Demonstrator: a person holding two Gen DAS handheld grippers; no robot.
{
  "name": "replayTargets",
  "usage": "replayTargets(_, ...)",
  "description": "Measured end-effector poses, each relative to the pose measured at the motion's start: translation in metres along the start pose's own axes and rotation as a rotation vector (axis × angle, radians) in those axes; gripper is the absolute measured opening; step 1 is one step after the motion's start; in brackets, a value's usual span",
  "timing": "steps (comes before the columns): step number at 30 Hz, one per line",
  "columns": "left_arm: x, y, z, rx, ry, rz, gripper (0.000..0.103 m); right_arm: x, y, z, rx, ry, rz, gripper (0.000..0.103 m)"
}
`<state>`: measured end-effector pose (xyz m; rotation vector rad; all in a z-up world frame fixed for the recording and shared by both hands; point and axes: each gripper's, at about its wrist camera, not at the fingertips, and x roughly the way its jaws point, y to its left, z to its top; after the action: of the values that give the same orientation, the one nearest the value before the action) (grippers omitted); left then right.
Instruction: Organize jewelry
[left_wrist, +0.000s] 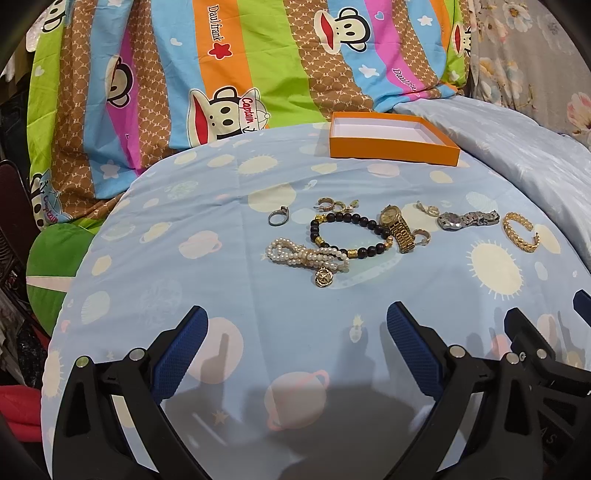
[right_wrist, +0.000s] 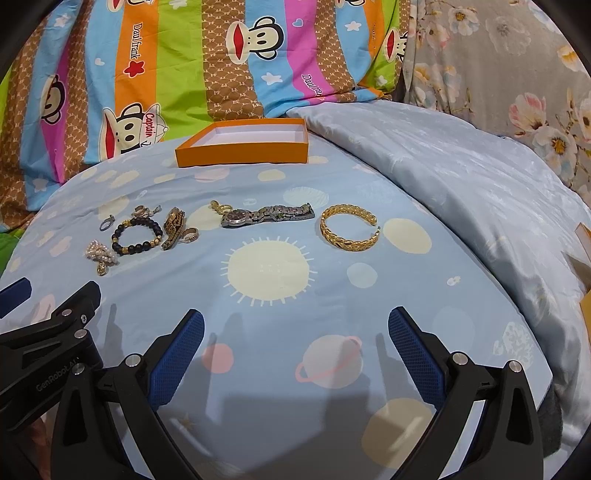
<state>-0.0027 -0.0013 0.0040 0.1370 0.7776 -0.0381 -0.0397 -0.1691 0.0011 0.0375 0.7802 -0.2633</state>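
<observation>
Jewelry lies in a row on the light blue sheet: a silver ring (left_wrist: 277, 216), a pearl bracelet with a gold pendant (left_wrist: 306, 258), a black bead bracelet (left_wrist: 349, 232), a gold watch (left_wrist: 397, 227), a silver watch (right_wrist: 267, 214) and a gold cuff bangle (right_wrist: 349, 227). Small earrings (left_wrist: 334, 205) lie behind them. An open, empty orange box (left_wrist: 393, 138) stands further back. My left gripper (left_wrist: 297, 325) is open and empty, short of the pearls. My right gripper (right_wrist: 295, 328) is open and empty, short of the bangle and silver watch.
A striped cartoon blanket (left_wrist: 221, 74) rises behind the box. A pale blue quilt (right_wrist: 461, 177) is bunched at the right, with floral fabric (right_wrist: 517, 74) beyond it. The bed edge drops off at the left (left_wrist: 74, 258). Each gripper shows at the other view's edge.
</observation>
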Motion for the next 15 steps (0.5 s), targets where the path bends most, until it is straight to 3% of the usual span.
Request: replayTargets(15, -0.0002, -0.0001, -0.0008, 0.001, -0.007, 0.003, 0.095, 0.0009, 0.0014, 0.0001, 0.001, -0.002, -0.001, 0.098)
